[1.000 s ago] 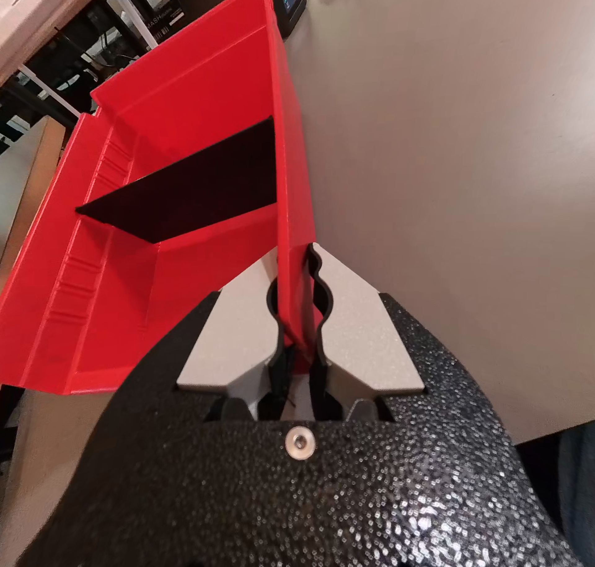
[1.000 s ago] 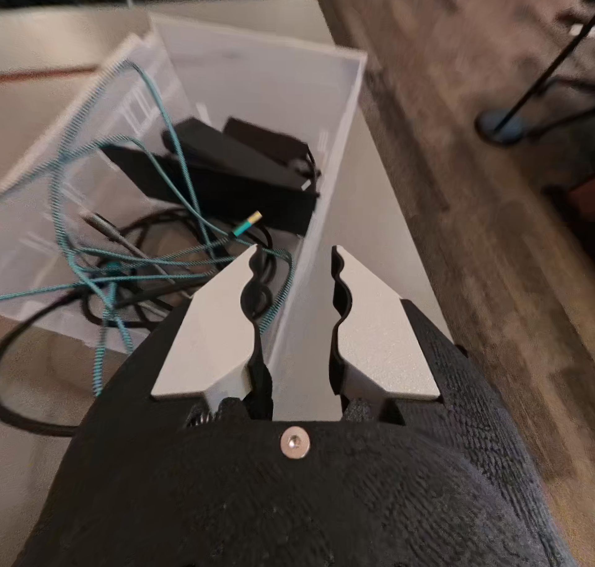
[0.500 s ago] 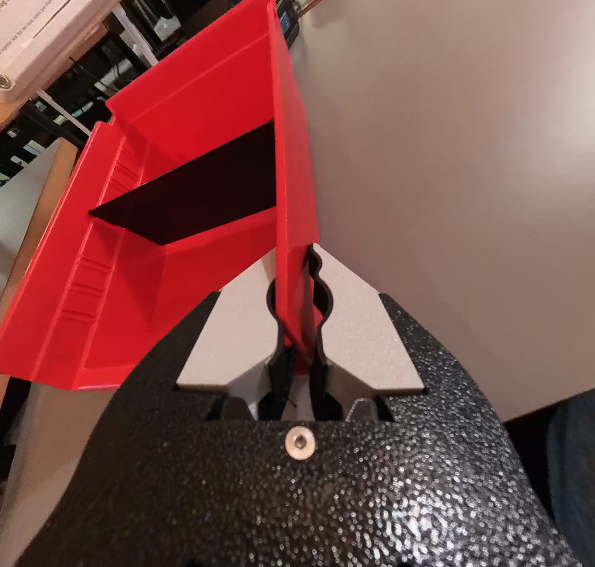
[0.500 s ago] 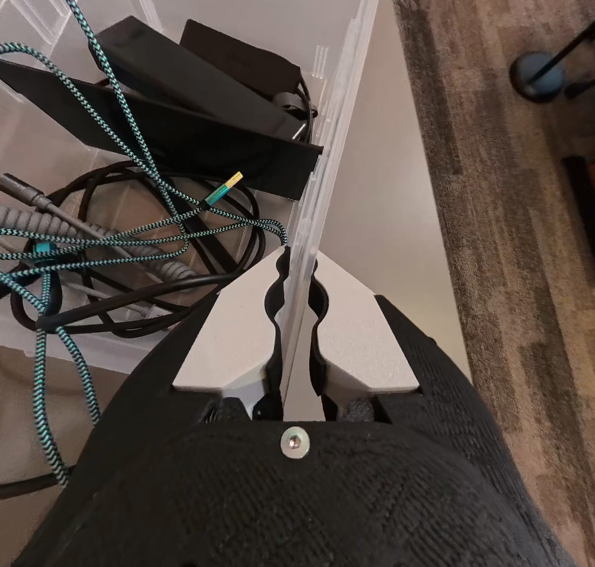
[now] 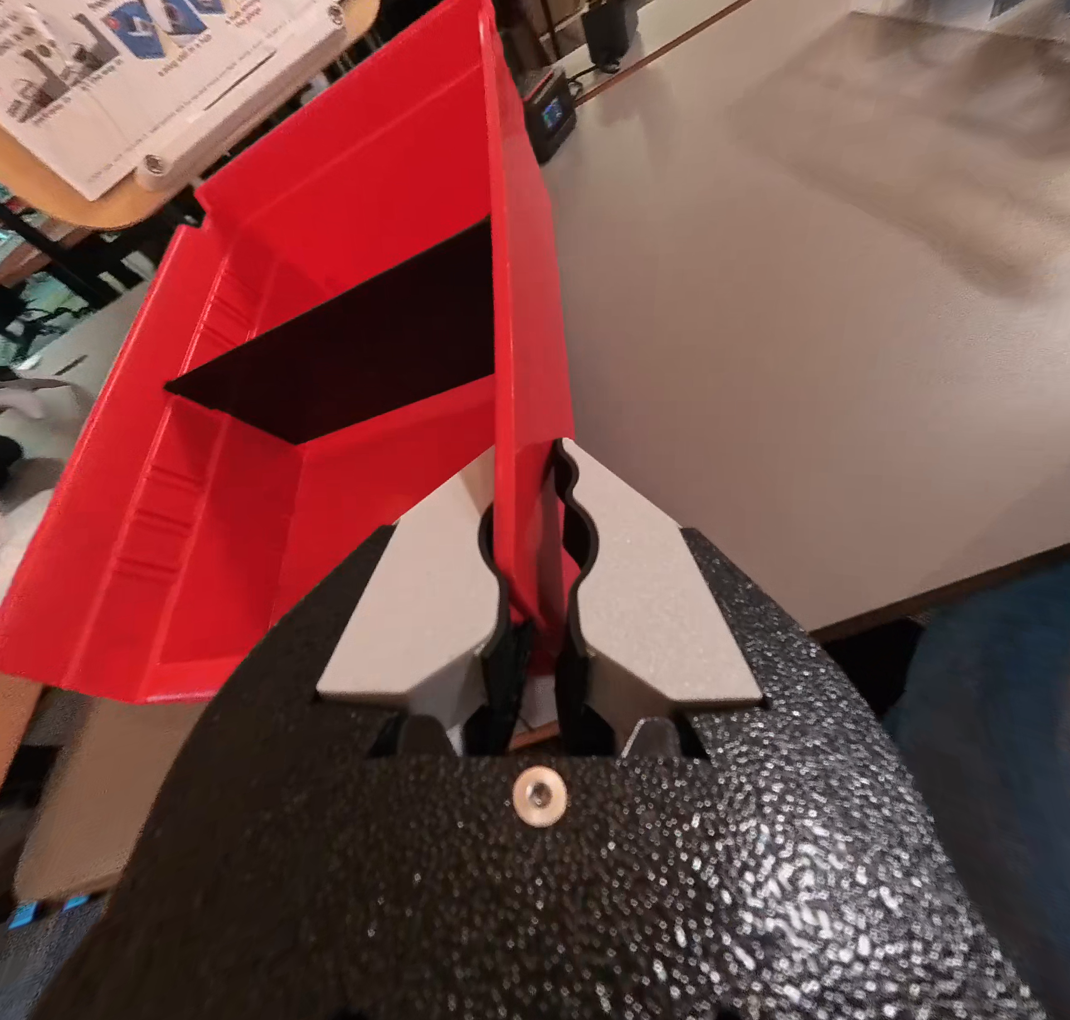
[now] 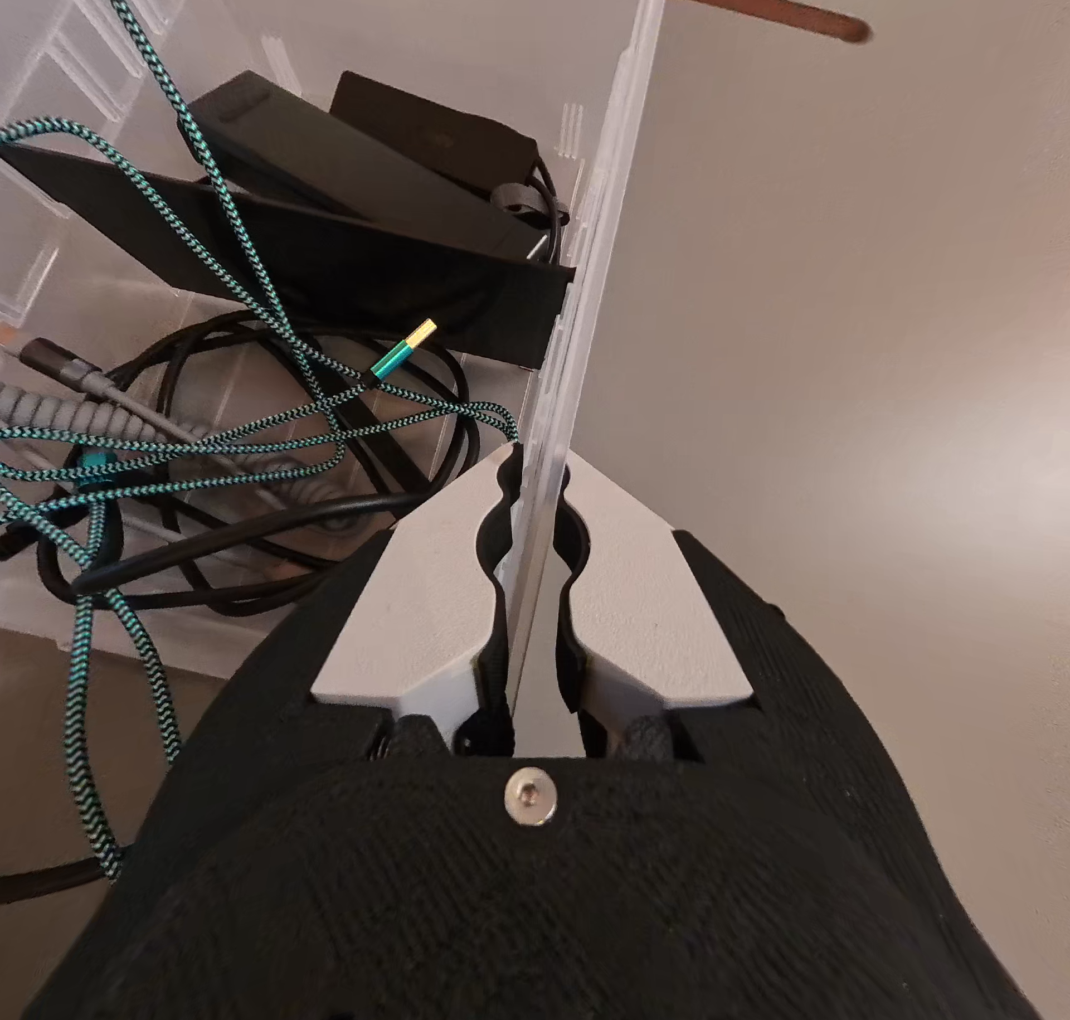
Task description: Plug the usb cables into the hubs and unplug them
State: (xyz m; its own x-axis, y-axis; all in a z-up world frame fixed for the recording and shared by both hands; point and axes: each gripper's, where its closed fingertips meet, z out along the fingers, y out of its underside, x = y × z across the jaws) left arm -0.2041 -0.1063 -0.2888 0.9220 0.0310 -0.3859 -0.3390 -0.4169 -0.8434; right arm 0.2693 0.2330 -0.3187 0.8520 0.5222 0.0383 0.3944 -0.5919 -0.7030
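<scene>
My left gripper [image 5: 530, 459] is shut on the right wall of an empty red bin [image 5: 370, 181] with a black divider [image 5: 347, 355] across its middle. My right gripper [image 6: 535, 459] is shut on the right wall of a clear plastic bin [image 6: 602, 199]. That bin holds black USB hubs [image 6: 324, 181], a teal braided cable [image 6: 243, 274] with a gold-tipped plug [image 6: 405, 349], black cables [image 6: 243, 540] and a grey cable [image 6: 87, 381], all tangled. Part of the teal cable hangs out over the near wall.
Both bins rest on a pale tabletop [image 5: 810, 326]. A small black device with a screen [image 5: 550, 115] sits by the red bin's far end. A printed poster board [image 5: 145, 36] stands beyond the table. The table's edge [image 5: 926, 592] runs near my left gripper. Spacing between my two grippers at the tips: around 60 centimetres.
My right gripper has closed on the clear bin's wall and the view has swung from the floor side to the tabletop. My left gripper keeps its hold while the red bin shifts slightly.
</scene>
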